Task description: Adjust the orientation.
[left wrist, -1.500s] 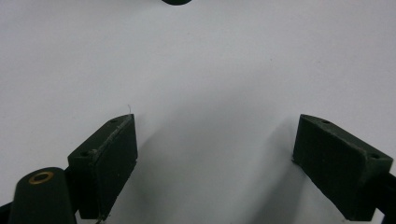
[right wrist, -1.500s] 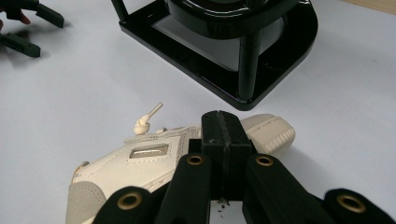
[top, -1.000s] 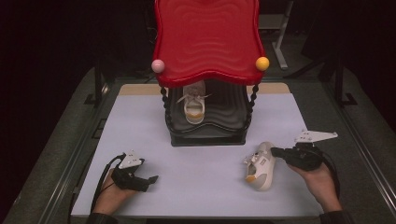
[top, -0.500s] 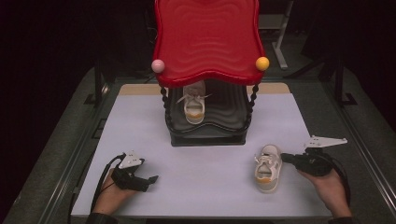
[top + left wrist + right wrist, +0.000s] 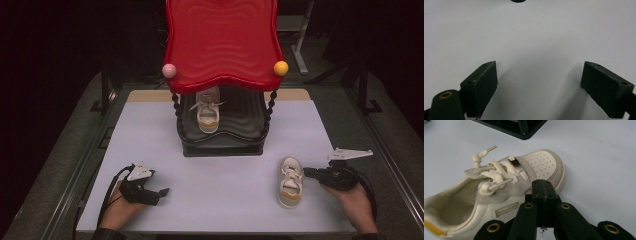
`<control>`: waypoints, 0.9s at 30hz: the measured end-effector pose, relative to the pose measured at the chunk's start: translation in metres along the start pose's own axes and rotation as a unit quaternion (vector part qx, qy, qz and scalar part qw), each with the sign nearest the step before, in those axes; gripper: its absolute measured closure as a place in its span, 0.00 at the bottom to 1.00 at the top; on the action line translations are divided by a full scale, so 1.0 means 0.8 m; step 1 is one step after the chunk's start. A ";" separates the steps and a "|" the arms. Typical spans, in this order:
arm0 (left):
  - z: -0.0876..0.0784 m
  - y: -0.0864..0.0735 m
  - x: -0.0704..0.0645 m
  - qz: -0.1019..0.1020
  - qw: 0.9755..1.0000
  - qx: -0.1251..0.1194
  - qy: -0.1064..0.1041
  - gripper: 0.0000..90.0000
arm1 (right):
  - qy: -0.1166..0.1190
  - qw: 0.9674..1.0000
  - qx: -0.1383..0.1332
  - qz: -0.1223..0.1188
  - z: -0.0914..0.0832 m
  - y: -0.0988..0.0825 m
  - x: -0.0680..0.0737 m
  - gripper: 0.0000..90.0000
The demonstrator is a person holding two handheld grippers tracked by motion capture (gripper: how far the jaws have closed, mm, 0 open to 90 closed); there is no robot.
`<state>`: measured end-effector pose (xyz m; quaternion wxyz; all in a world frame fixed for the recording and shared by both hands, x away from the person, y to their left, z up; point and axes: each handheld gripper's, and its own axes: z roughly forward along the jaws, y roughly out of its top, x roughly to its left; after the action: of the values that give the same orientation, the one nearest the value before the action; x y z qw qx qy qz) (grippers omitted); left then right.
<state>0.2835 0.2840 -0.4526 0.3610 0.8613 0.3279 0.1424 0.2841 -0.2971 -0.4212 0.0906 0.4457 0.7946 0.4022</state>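
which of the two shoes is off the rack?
The shoe on the table, upright right beside the shut right gripper. The other shoe sits on the rack's lower shelf under the red top.

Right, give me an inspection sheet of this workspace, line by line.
Surface: white mat over a dark table, bare between the things.
Job's things: one cream shoe flat on the mat at the right; its partner shoe on the black lower shelf of the stand with the red top.
Clutter: nothing seen.
Grippers: left hand-held gripper open, resting low over bare mat; right hand-held gripper shut, its tip at the side of the near shoe, holding nothing.
Cables: black cable loops from the left gripper.
Surroundings: dark, with metal frame legs behind.
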 end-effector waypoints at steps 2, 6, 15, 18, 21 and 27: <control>0.000 0.000 0.000 -0.001 1.000 0.000 0.000 0.15 | -0.002 1.000 -0.001 -0.004 -0.007 -0.005 0.004 1.00; 0.000 0.000 0.000 0.001 1.000 0.002 0.000 0.15 | 0.002 1.000 0.003 -0.005 -0.015 -0.018 0.013 1.00; 0.000 0.000 0.000 0.001 1.000 0.002 -0.001 0.15 | 0.031 0.998 0.033 -0.033 -0.016 -0.042 0.046 1.00; 0.000 0.000 0.000 0.000 1.000 0.002 -0.001 0.15 | 0.033 0.998 0.035 -0.040 -0.012 -0.041 0.047 1.00; 0.000 0.000 0.000 0.000 1.000 0.002 -0.001 0.15 | 0.035 0.998 0.040 -0.043 -0.005 -0.037 0.047 0.99; 0.000 0.000 0.000 0.000 1.000 0.002 -0.001 0.15 | 0.047 0.996 0.047 -0.054 0.014 -0.023 0.054 0.99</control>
<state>0.2837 0.2841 -0.4524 0.3595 0.8622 0.3277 0.1413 0.2527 -0.2625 -0.4328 0.0541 0.3866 0.8387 0.3796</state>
